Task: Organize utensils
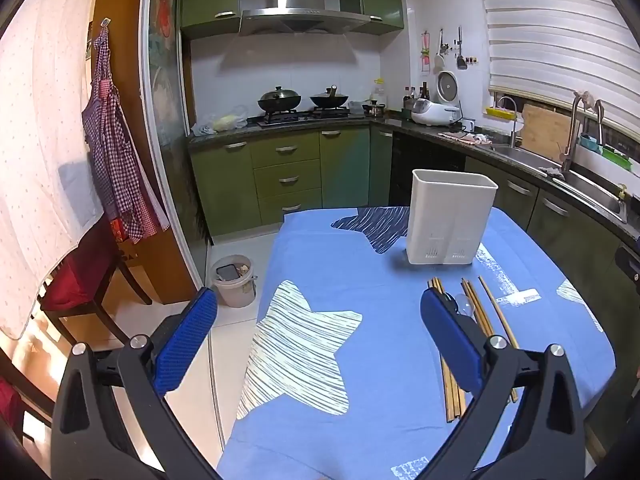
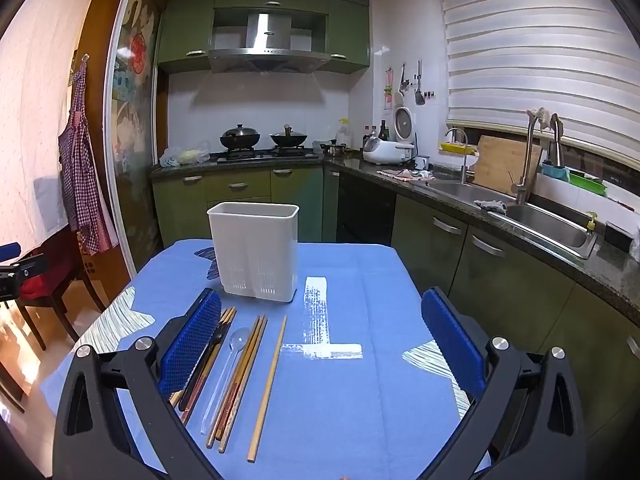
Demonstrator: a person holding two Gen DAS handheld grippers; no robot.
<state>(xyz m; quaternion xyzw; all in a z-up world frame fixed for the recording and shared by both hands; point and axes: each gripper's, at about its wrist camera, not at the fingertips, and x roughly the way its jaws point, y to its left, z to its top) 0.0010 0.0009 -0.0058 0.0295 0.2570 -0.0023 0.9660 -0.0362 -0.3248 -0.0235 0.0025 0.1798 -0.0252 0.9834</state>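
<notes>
Both the left hand-held gripper (image 1: 318, 344) and the right hand-held gripper (image 2: 320, 340) gape wide and empty. Chopsticks (image 2: 269, 384) and a clear spoon (image 2: 224, 376) lie lower left; best pinch one piece mid-length, then tip it upright into the white utensil holder (image 2: 256, 252) at centre.

Both wrist views look slightly down over the blue-clothed table (image 1: 360, 360) toward the stove. Both share the white holder (image 1: 450, 218) (image 2: 256, 252), nearer in the right view

The surface (image 2: 360, 400) wears a blue cloth with pale striped star patches. A white slotted utensil holder (image 2: 256, 254) stands upright toward its far end. Nearer lie wooden chopsticks (image 2: 268, 388) side by side, with a clear plastic spoon (image 2: 228, 364) among them.
</notes>
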